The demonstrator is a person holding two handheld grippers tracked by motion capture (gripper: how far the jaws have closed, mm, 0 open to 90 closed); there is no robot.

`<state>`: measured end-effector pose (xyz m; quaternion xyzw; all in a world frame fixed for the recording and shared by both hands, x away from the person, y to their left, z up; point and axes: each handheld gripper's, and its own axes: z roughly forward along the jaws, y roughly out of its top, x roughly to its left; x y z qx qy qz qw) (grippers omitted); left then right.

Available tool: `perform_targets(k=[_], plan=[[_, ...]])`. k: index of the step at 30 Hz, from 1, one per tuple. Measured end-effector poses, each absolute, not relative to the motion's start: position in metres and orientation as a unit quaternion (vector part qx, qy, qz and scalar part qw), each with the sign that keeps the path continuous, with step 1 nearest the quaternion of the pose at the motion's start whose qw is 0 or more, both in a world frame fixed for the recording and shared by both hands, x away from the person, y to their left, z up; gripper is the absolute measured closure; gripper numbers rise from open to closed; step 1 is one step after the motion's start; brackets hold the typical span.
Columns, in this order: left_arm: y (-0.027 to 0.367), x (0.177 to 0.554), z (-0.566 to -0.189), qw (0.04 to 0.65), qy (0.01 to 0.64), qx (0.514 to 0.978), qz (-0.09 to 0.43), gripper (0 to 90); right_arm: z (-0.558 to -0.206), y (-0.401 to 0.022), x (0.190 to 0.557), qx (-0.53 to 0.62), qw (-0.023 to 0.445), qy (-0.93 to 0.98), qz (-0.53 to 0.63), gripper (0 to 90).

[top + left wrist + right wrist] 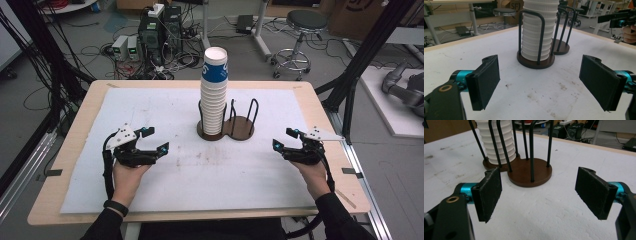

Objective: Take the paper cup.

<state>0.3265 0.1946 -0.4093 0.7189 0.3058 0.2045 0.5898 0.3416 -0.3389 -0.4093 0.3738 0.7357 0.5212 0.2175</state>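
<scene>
A tall stack of white paper cups, its top cup banded blue, stands in the left bay of a dark brown two-bay holder with black wire hoops, at the table's middle back. The right bay is empty. My left gripper rests low at the front left, open, with bare mat between its pads; in the left gripper view it faces the cup stack. My right gripper sits at the front right, also open and holding nothing. In the right gripper view it faces the empty bay, with the cup stack beyond.
A stained white mat covers most of the wooden table. On the floor beyond lie computer boxes with cables and a round stool. Black frame posts stand off the table's right side.
</scene>
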Motion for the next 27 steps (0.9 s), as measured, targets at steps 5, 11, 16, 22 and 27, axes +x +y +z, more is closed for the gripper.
perform_targets(k=[5, 11, 16, 22, 27], plan=[[0.195, 0.327, -0.409, 0.589, 0.306, 0.720, 0.201, 16.6, -0.410, -0.339, 0.342, 0.375, 0.212, 0.739, 0.518, 22.0], [0.195, 0.326, -0.407, 0.594, 0.303, 0.717, 0.201, 16.6, -0.409, -0.339, 0.341, 0.370, 0.215, 0.738, 0.521, 21.9], [0.193, 0.327, -0.405, 0.592, 0.299, 0.720, 0.204, 16.6, -0.407, -0.338, 0.339, 0.367, 0.216, 0.739, 0.522, 22.0], [0.191, 0.329, -0.400, 0.593, 0.300, 0.723, 0.191, 15.9, -0.406, -0.337, 0.338, 0.364, 0.223, 0.739, 0.521, 22.0], [0.185, 0.331, -0.394, 0.578, 0.293, 0.736, 0.197, 15.9, -0.406, -0.338, 0.338, 0.364, 0.221, 0.739, 0.522, 22.0]])
